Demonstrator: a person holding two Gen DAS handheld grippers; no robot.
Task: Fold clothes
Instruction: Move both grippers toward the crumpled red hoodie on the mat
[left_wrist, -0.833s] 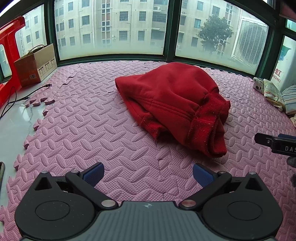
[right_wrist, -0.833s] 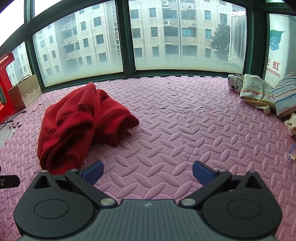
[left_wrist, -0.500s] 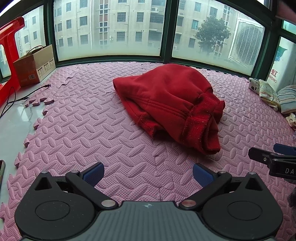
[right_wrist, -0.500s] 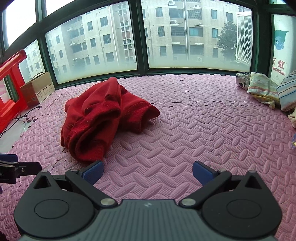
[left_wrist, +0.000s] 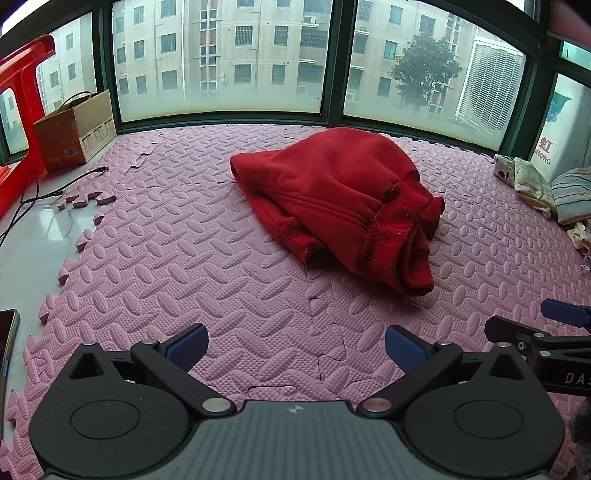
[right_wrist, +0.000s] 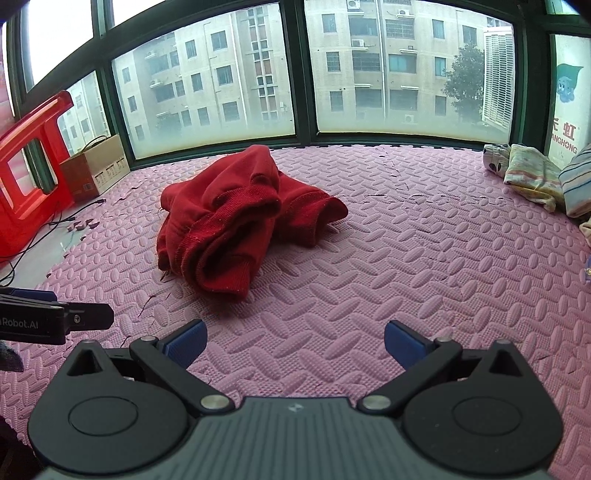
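Right wrist view now centres the crumpled red knitted sweater (right_wrist: 236, 218), which sat far left a moment ago; it lies bunched on the pink foam mat (right_wrist: 406, 258). Both the right gripper (right_wrist: 294, 341) and left gripper (left_wrist: 295, 349) gape wide, empty, short of it, so folding has not begun.

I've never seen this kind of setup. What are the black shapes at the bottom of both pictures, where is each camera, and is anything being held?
Each picture comes from a camera mounted on a hand-held gripper, looking forward along its two blue-tipped fingers. The black shapes are the gripper itself. One view shows the left gripper, the other the right gripper; both are open and hold nothing. Ahead, on the pink foam mat, lies a crumpled red sweater, not yet folded. A cardboard box stands by the window, and other clothes are piled at the right edge.
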